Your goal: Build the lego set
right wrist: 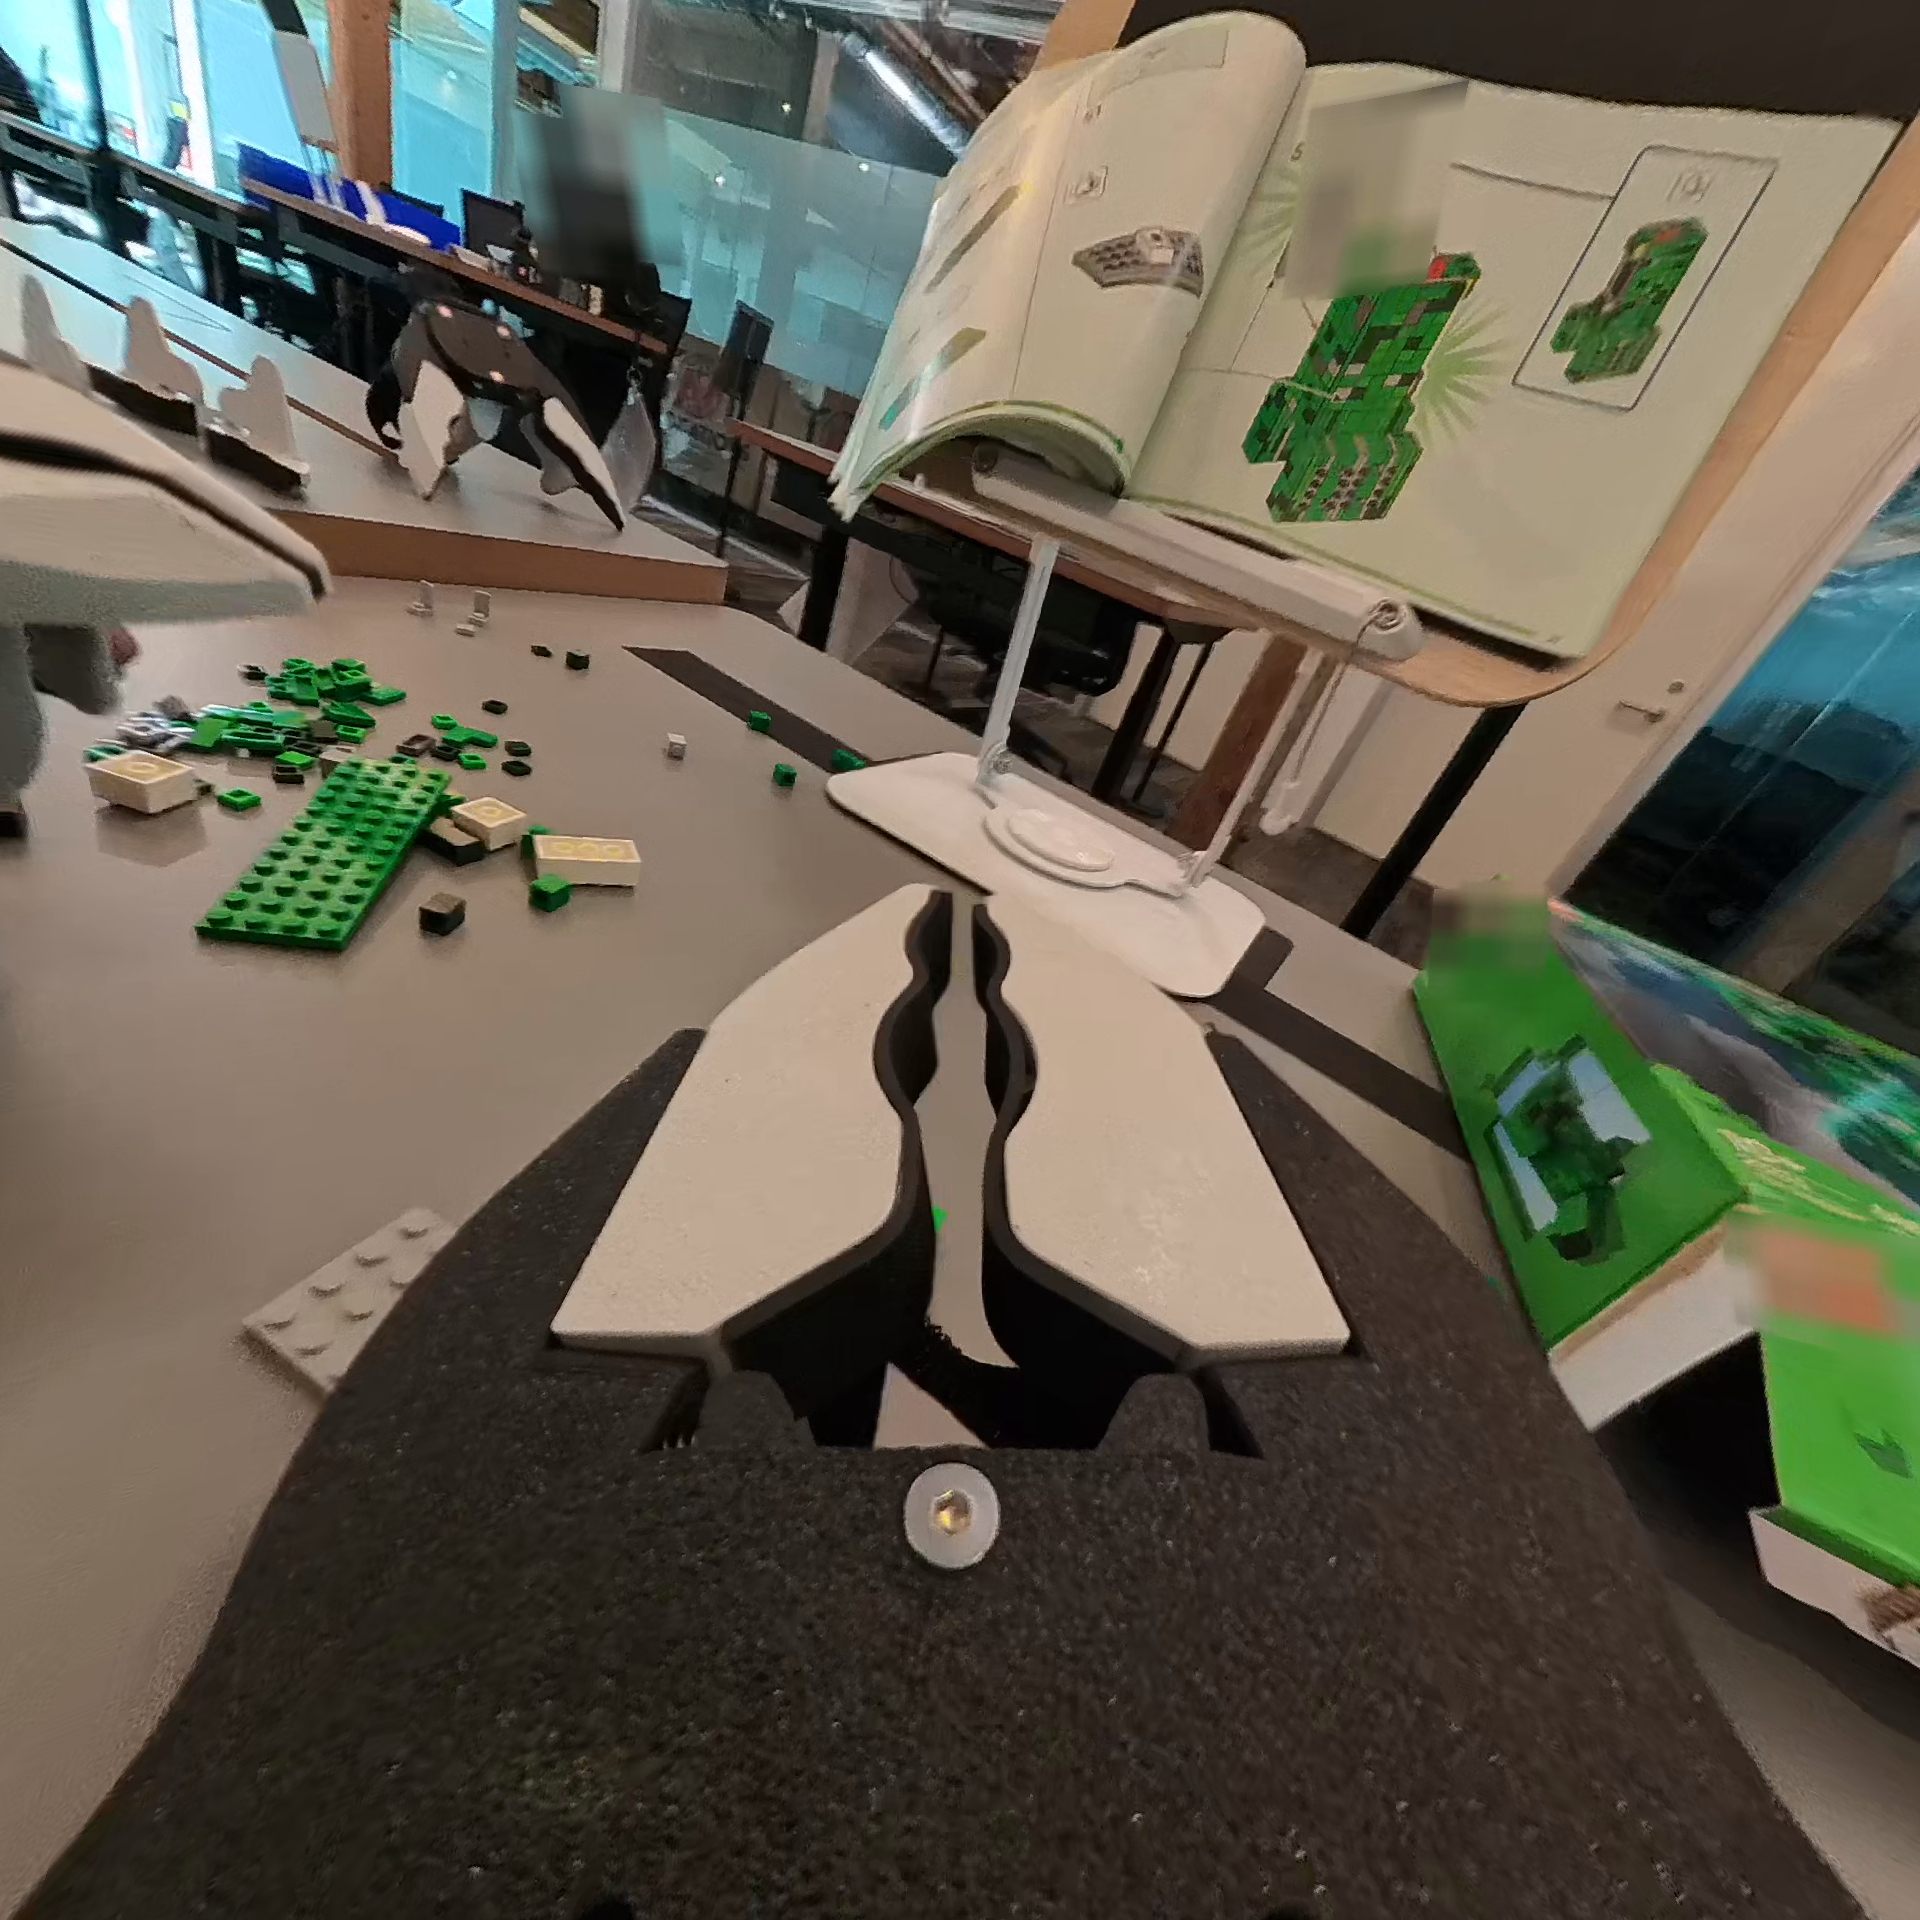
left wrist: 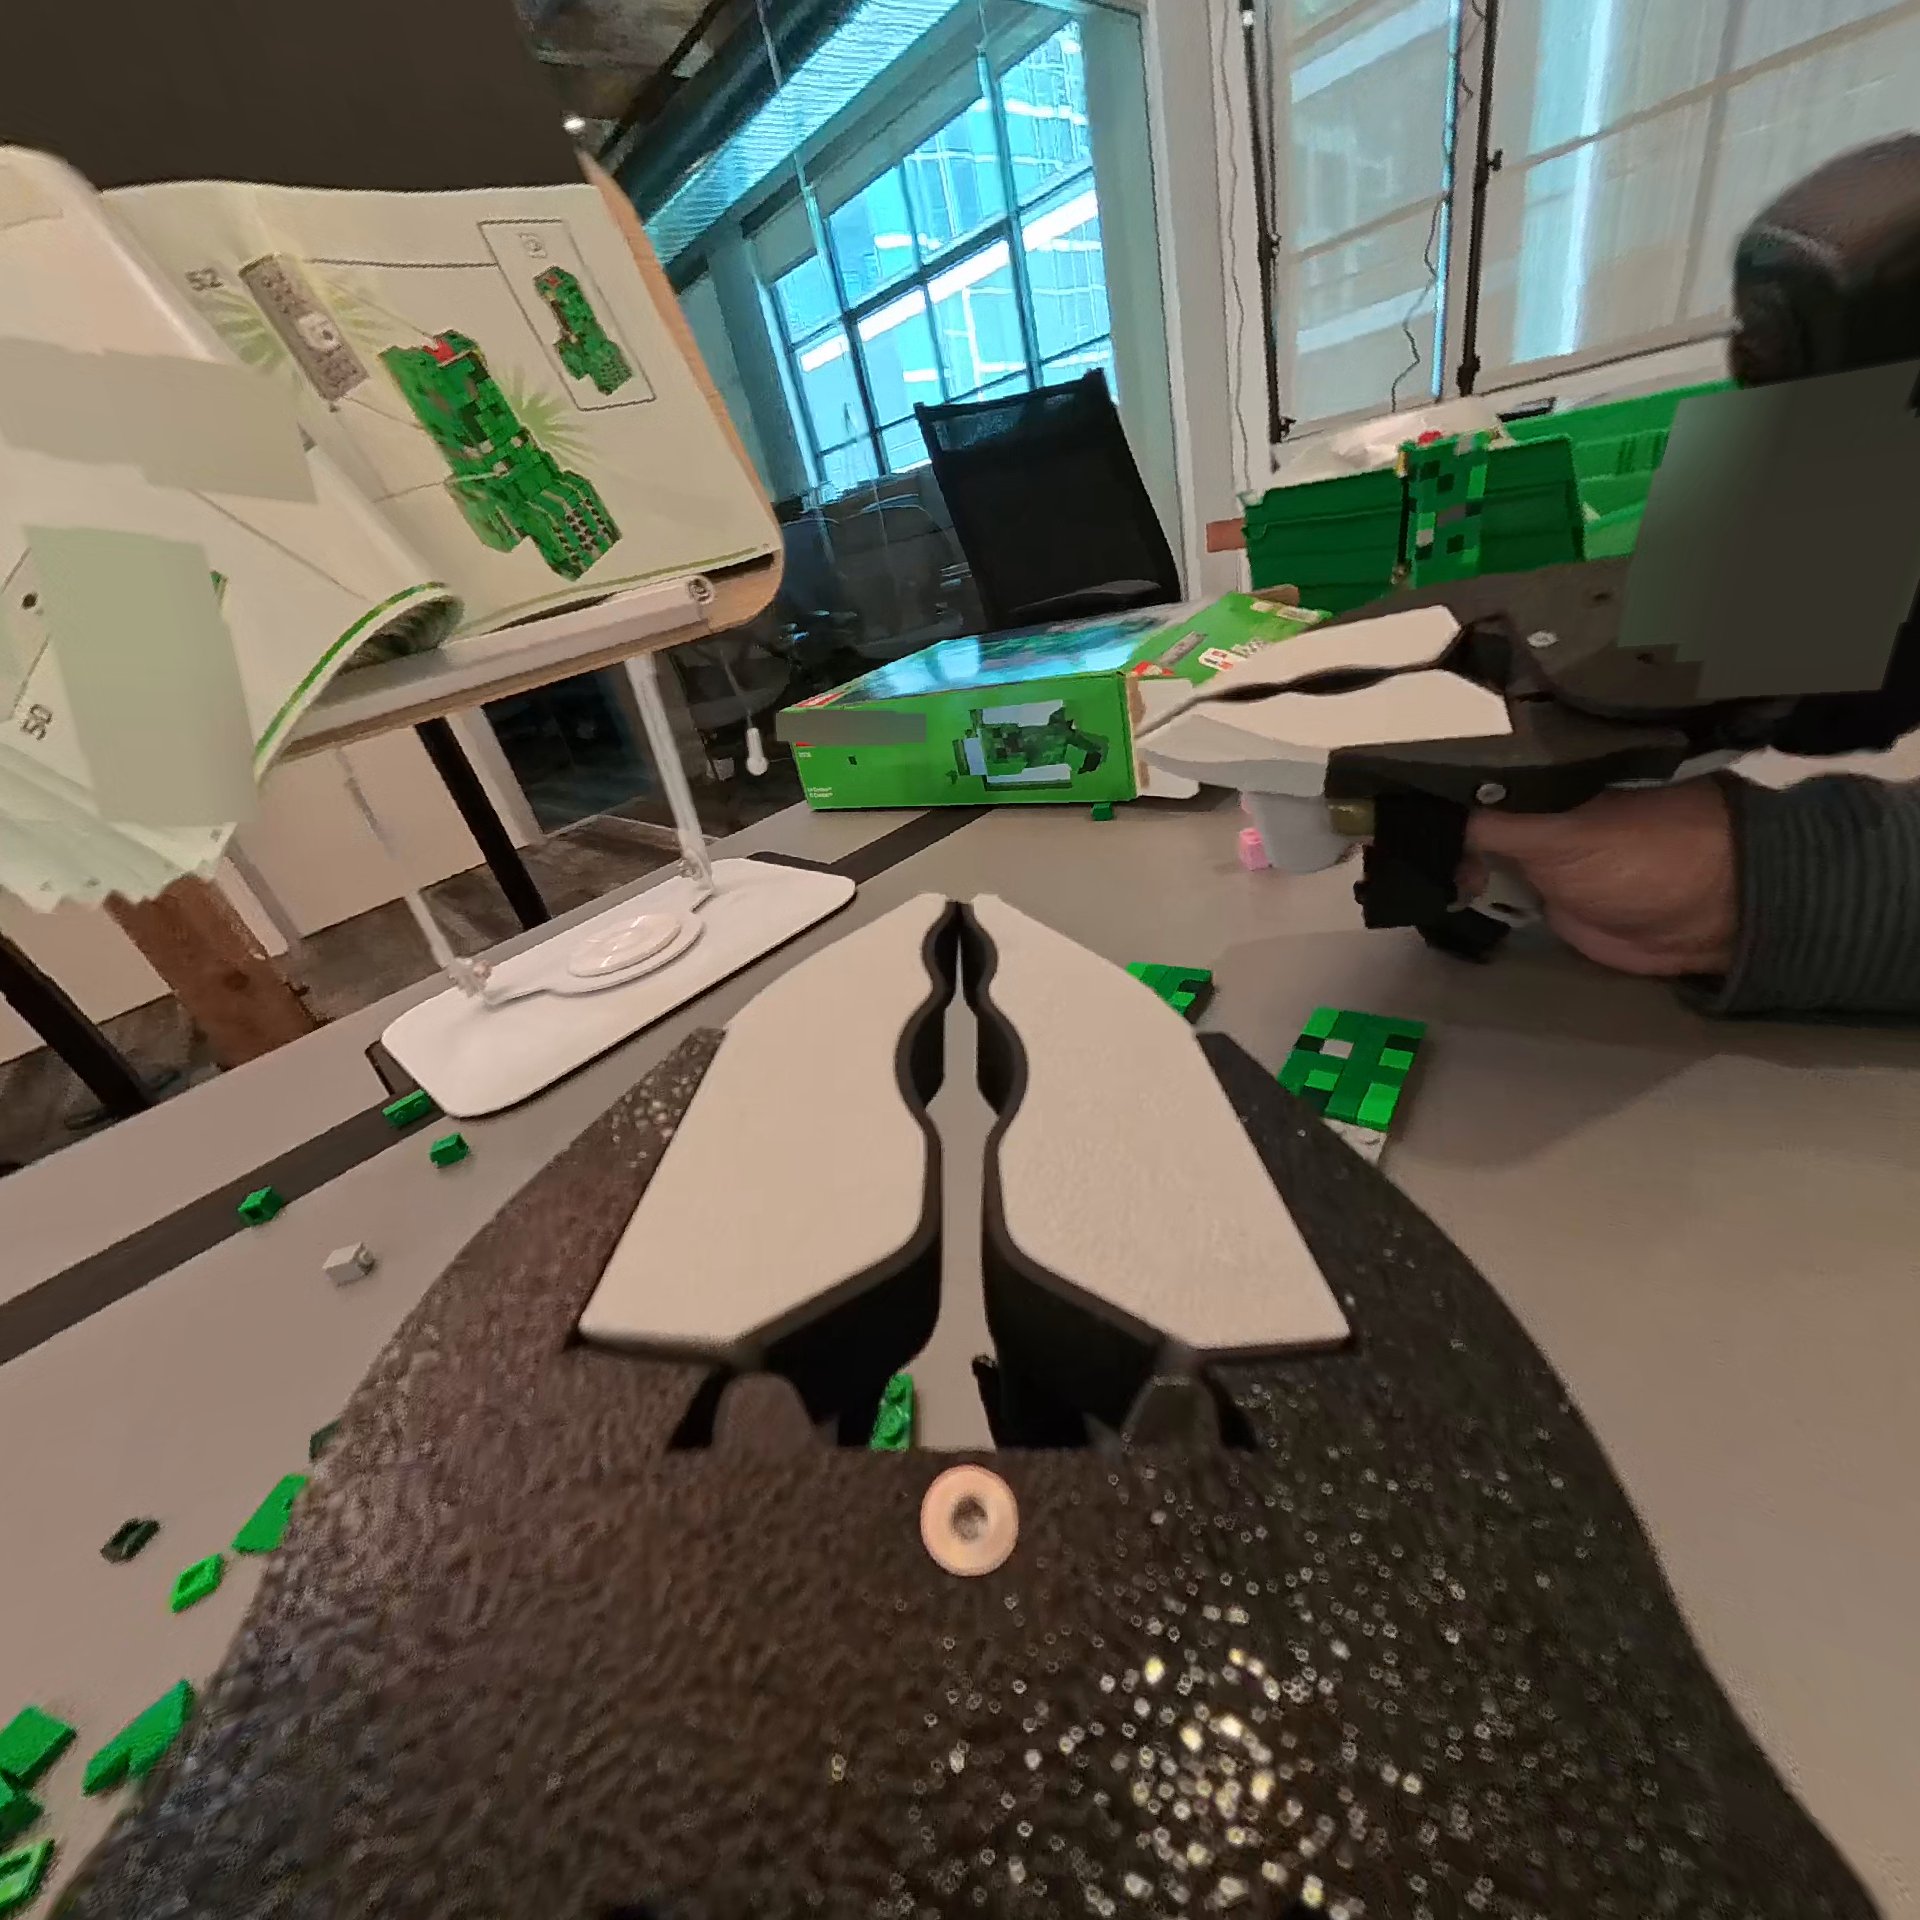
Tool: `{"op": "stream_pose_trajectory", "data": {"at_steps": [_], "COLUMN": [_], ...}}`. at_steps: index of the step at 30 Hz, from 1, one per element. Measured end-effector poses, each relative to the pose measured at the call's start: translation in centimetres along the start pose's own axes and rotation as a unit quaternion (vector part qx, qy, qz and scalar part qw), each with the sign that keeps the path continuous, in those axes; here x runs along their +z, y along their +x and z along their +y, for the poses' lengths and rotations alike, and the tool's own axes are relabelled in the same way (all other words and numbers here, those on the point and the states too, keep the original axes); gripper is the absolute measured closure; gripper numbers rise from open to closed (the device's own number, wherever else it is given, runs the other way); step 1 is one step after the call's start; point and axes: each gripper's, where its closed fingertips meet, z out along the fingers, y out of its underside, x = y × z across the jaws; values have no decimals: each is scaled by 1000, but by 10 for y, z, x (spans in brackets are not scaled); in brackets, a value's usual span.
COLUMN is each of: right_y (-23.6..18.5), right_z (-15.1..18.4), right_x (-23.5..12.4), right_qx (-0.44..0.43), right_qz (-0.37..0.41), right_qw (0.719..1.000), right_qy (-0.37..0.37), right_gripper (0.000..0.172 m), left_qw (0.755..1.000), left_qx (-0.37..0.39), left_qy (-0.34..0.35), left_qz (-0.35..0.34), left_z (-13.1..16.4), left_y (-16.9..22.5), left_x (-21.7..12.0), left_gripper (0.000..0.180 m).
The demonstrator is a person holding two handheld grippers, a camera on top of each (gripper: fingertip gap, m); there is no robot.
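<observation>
Both sets of tongs are hovering low over the grey counter (right wrist: 623, 1091), each closed with nothing between its fingers. The left tongs (left wrist: 961, 914) are pressing their tips together. Just to their right a small green brick panel (left wrist: 1351, 1065) is lying flat, with a smaller green piece (left wrist: 1174, 982) beside it; loose green bits (left wrist: 260, 1205) and one grey stud (left wrist: 348, 1262) are scattered to their left. Ahead and to the left the white base of a book stand (left wrist: 623, 966) is sitting on the counter, carrying an open instruction booklet (left wrist: 416, 416). Farther ahead a green box (left wrist: 966, 748) is lying on its side, and a hand (left wrist: 1621, 894) is holding the right tongs off to the right, above a small pink brick (left wrist: 1252, 847).

The right tongs (right wrist: 961, 909) are all but shut, a thin slit showing at the tips. A grey plate (right wrist: 343, 1309) is lying close on their left. Farther left a green studded plate (right wrist: 322, 852) is lying among cream bricks (right wrist: 587, 857) and a heap of small green and dark pieces (right wrist: 312, 707). The stand's base is just ahead of the tips, and the green box is close on the right.
</observation>
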Motion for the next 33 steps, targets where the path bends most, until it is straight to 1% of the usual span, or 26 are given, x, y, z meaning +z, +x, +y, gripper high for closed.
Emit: {"op": "stream_pose_trajectory", "data": {"at_steps": [2, 5, 8, 10, 11, 14, 16, 18, 20, 23, 24, 26, 27, 30, 33], "right_y": [-12, -32, -60, -80, -90, -117, -134, -147, -160, -168, -169, -174, -175, -163, -149], "right_z": [-3, -14, -25, -29, -31, -27, -22, -15, -7, 4, 8, 16, 20, 29, 32], "right_x": [-1, 15, 46, 69, 79, 112, 130, 147, 164, 184, 187, 187, 183, 179, 170], "right_qx": [26, 53, 12, -44, -75, -159, -185, -207, -222, -286, -289, -262, -262, -321, -320], "right_qz": [-50, -127, -226, -292, -328, -409, -452, -467, -469, -468, -470, -483, -493, -492, -493], "right_qw": [998, 989, 968, 943, 927, 870, 830, 802, 780, 757, 751, 736, 722, 698, 686], "right_qy": [-16, -52, -109, -150, -166, -224, -270, -310, -351, -354, -364, -396, -408, -409, -429], "right_gripper": [165, 165, 161, 158, 156, 156, 156, 157, 156, 158, 159, 159, 159, 161, 160], "left_qw": [1000, 999, 995, 992, 990, 988, 988, 988, 988, 989, 989, 989, 988, 988, 989], "left_qx": [14, 23, 60, 79, 86, 97, 95, 92, 90, 90, 90, 90, 91, 91, 87], "left_qy": [-1, 7, 13, 25, 30, 28, 28, 27, 24, 21, 20, 19, 19, 17, 16], "left_qz": [17, 48, 79, 98, 107, 121, 121, 119, 119, 119, 119, 120, 121, 121, 120], "left_z": [-1, -3, -7, -11, -12, -12, -12, -11, -10, -9, -9, -9, -8, -8, -8], "left_y": [9, 26, 46, 57, 62, 69, 69, 68, 67, 67, 67, 67, 67, 67, 66], "left_x": [2, 6, 7, 5, 4, 4, 4, 4, 4, 5, 5, 6, 6, 7, 7], "left_gripper": [180, 180, 180, 180, 180, 180, 180, 180, 180, 180, 180, 180, 180, 180, 180]}}
